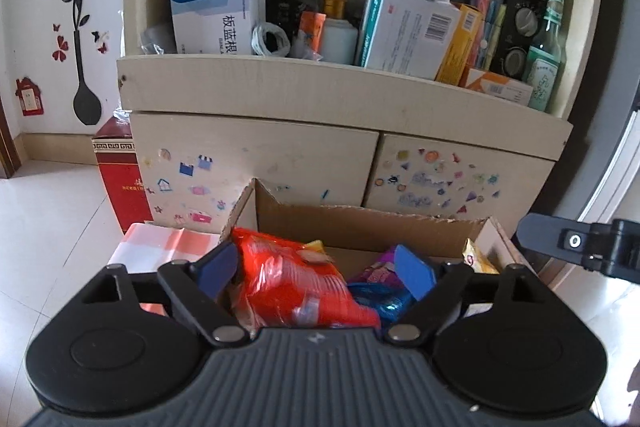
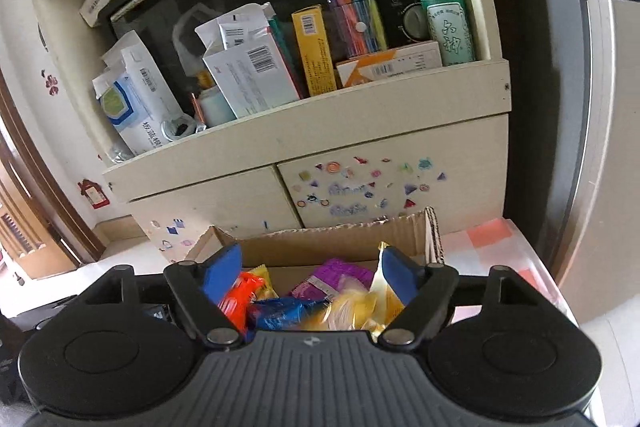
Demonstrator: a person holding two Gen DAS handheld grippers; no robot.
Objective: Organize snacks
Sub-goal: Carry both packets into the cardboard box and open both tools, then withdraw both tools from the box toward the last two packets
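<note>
Spread tongs [image 1: 316,271] above snack-filled carton [image 1: 360,223] rim

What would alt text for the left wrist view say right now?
The open left gripper hovers over a cardboard box of snacks, its blue pads on either side of an orange-red snack bag, with blue and purple packets beside it. Behind stands a stickered cabinet whose shelf holds medicine boxes.

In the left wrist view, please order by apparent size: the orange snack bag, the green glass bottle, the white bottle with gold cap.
1. orange snack bag, though it is nearest the camera
2. green glass bottle
3. white bottle with gold cap
</note>
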